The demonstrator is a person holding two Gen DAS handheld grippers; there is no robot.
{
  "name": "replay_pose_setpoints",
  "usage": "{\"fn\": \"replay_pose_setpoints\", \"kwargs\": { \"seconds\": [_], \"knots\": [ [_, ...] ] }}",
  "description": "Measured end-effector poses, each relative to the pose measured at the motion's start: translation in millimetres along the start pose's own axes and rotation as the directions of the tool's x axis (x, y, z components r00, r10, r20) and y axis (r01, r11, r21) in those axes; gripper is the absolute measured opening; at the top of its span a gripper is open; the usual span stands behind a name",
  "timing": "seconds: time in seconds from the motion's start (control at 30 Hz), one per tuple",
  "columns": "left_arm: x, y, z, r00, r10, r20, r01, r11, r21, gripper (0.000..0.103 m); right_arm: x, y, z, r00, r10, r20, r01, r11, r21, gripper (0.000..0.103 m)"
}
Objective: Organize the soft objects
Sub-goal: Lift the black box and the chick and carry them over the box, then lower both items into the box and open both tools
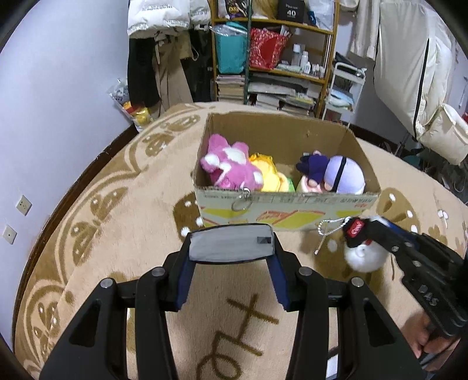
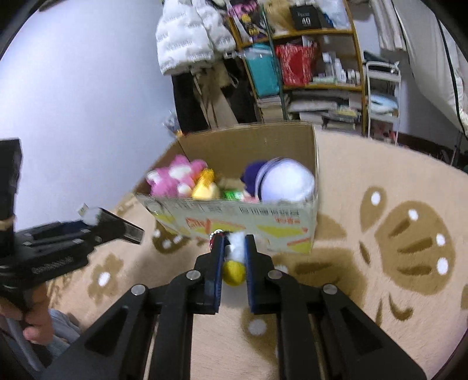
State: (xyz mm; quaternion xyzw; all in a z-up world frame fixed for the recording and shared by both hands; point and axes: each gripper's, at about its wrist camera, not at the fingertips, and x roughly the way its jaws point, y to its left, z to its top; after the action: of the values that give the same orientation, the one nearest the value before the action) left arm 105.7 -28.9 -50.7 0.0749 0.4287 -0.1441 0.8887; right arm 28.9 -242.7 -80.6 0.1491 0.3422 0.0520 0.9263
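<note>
A cardboard box (image 1: pixel 288 204) stands on the beige carpet and holds a pink plush (image 1: pixel 228 166), a yellow plush (image 1: pixel 270 175) and a purple-and-white plush (image 1: pixel 339 172); the box also shows in the right wrist view (image 2: pixel 248 222). My right gripper (image 2: pixel 235 242) is shut on a small white plush keychain (image 2: pixel 234 257) with a yellow part, held above the carpet just in front of the box. In the left wrist view that toy (image 1: pixel 362 254) hangs with a red tag and ball chain. My left gripper (image 1: pixel 231 242) is shut on a flat grey object (image 1: pixel 231 244).
The patterned carpet (image 1: pixel 117 233) spreads around the box. A shelf (image 1: pixel 275 52) with bags, books and bottles stands behind, with hanging coats (image 1: pixel 158 17) at the left and a white cart (image 1: pixel 348 87) at the right. The wall (image 1: pixel 58 87) is at the left.
</note>
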Motion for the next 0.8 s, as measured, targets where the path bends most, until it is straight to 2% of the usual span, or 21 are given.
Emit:
{"fn": "replay_pose_setpoints", "kwargs": {
  "seconds": [0.23,0.47,0.63,0.8],
  "knots": [
    [-22,3,14,0.994,0.033,0.106,-0.031,0.999,-0.015,0.045,-32,14,22,0.992,0.052,0.115,-0.051,0.999,-0.011,0.014],
    [-25,1,38,0.979,0.046,0.199,-0.042,0.999,-0.024,0.045,-36,15,51,0.977,0.037,0.208,-0.029,0.999,-0.040,0.014],
    [-13,-5,53,0.974,0.047,0.222,-0.047,0.999,-0.006,0.045,-22,8,68,0.972,0.031,0.232,-0.023,0.999,-0.035,0.014],
    [4,-11,63,0.975,0.054,0.216,-0.058,0.998,0.013,0.045,-3,7,81,0.970,-0.010,0.244,0.030,0.996,-0.078,0.014]
  ]
}}
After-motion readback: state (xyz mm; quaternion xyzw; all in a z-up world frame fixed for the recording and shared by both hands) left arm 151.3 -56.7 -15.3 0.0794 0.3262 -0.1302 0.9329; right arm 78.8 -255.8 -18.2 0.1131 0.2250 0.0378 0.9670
